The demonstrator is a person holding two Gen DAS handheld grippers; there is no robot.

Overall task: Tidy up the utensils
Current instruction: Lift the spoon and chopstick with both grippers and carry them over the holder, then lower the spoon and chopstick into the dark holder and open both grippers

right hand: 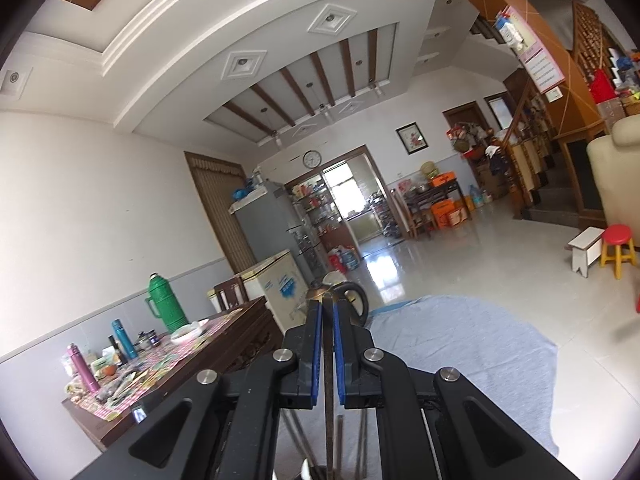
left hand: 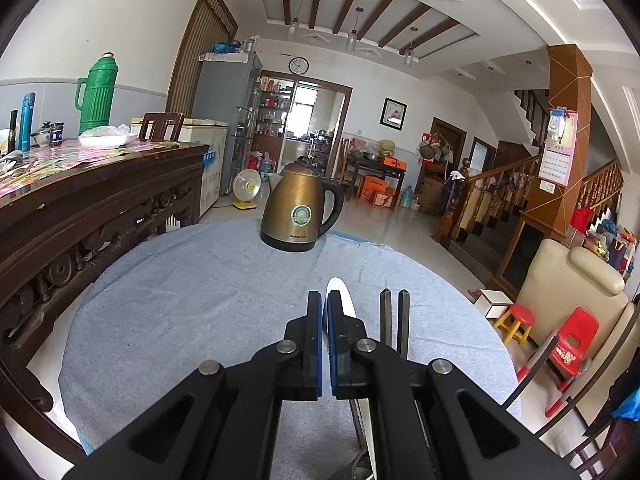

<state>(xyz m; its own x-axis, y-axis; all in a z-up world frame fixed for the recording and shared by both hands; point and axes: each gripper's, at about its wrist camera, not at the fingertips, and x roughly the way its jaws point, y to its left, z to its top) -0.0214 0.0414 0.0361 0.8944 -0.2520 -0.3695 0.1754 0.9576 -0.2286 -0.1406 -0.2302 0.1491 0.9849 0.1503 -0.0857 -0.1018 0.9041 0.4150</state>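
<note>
In the left wrist view my left gripper (left hand: 324,300) is shut on a white utensil handle (left hand: 340,294) that sticks out past the blue pads, low over the table. Two grey metal chopsticks (left hand: 394,322) lie just right of it. In the right wrist view my right gripper (right hand: 327,308) is shut on a thin dark chopstick (right hand: 329,392) that runs between the blue pads. It is raised and tilted above the table. More utensils (right hand: 362,446) show below it, partly hidden.
A brass electric kettle (left hand: 300,210) stands at the far edge of the round table with a blue-grey cloth (left hand: 192,300). A dark wooden sideboard (left hand: 88,200) with a green thermos (left hand: 96,94) stands left. Red stool and chair (left hand: 572,344) are right.
</note>
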